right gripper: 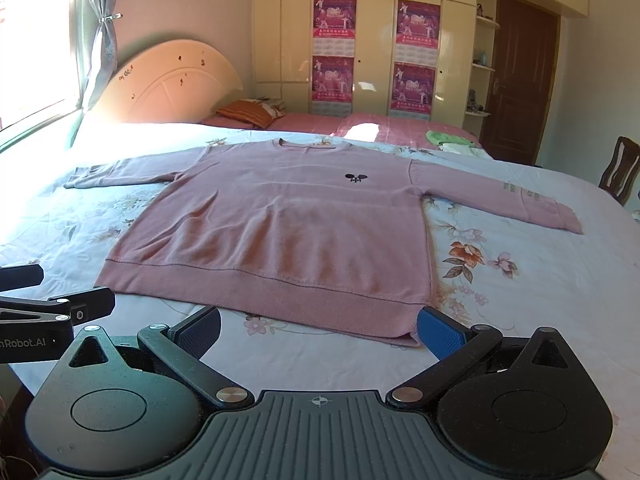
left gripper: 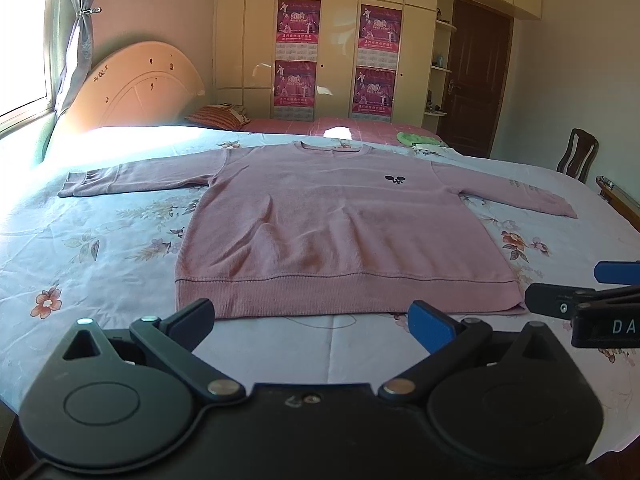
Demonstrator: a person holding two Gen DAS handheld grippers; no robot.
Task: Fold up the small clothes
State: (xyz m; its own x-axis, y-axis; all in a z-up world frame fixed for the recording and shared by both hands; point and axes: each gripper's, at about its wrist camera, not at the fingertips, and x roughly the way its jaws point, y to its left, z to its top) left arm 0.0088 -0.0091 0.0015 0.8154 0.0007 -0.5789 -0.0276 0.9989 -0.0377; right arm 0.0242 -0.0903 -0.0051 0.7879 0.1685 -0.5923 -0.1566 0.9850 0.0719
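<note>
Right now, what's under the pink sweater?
The pink sweater lies flat on a floral bedsheet, which shows all around it. Anything directly beneath it is covered.

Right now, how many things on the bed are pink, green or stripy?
Pink: 1, the sweater
Green: 1, a cloth
Stripy: 1, a pillow
Total: 3

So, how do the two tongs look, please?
Both the left tongs and the right tongs are black, with two round discs, silver rivets and angled link arms. Each has one blue ribbed fingertip pad. White lettering marks their sides.
</note>
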